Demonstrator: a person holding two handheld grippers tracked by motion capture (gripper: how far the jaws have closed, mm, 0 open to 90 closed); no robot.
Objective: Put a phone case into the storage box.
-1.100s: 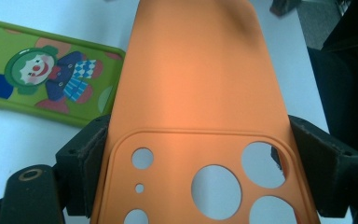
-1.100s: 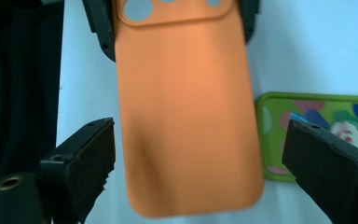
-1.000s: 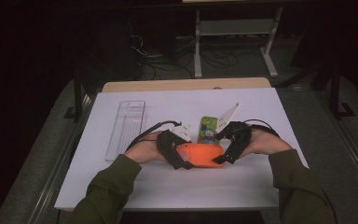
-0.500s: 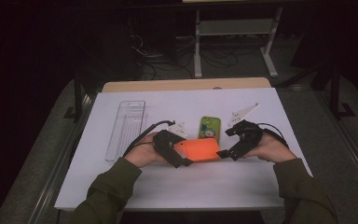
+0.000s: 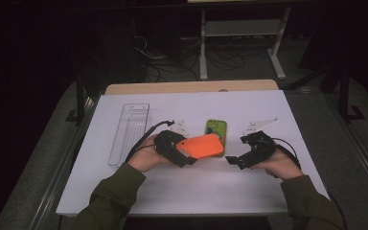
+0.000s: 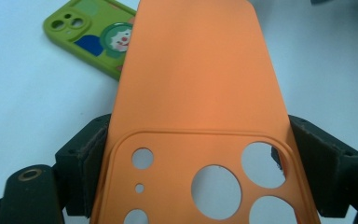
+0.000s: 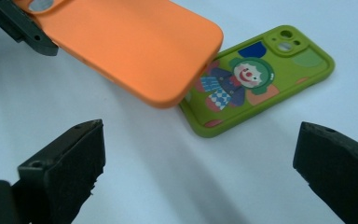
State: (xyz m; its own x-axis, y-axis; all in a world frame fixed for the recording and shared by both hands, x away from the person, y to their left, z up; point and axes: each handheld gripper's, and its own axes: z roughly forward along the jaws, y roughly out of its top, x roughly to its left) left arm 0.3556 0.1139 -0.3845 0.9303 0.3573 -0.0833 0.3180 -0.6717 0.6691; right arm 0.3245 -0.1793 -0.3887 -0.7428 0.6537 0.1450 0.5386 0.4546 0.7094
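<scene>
Plainly, the orange phone case [image 6: 193,93] is showing its smooth matte back, with round camera cut-outs inside a raised frame at the clamped end and rounded corners at the free end. The left gripper [image 5: 182,154] is pinching it by its two long edges and holding it above the white table [image 5: 268,191], its free end overlapping the green phone case [image 7: 261,79]. That green case, printed with a clown, is lying flat just behind it. Right of the orange case, the right gripper [image 5: 239,159] is standing wide apart, gripping nothing.
</scene>
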